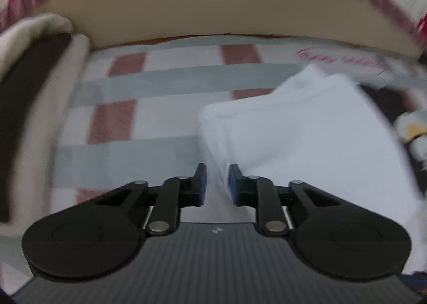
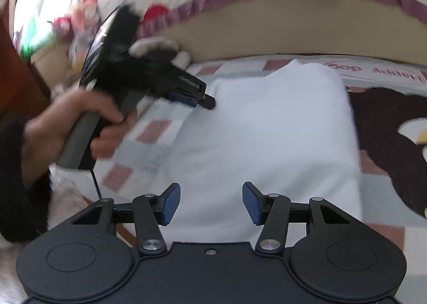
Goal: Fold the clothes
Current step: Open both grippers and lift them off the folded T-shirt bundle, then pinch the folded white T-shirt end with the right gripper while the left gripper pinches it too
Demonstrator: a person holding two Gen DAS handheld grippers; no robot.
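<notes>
- Left wrist view, far left: cream-and-brown plush item at the edge of the checked blanket, clear of the work area.
- Left tongs: narrow gap, a ridge of the white garment runs between the pads. Reads as a pinch on the garment's near-left edge, though motion blur leaves it short of certain.
- Right wrist view, left side: a hand holds the left tongs' handle, tips at the garment's left edge — likely there to lift or drag that edge for a fold.
- Garment sits mid-blanket as a compact white block, edges roughly squared; fits either partway folded or finished, can't tell which.
- Right tongs: released, pads well apart, over the garment's near edge, gripping nothing.
- Far right: pink script on the blanket, mirrored, roughly "Happy day"; too blurred to confirm.
- Small logo mark on the left tongs' body, not legible.
</notes>
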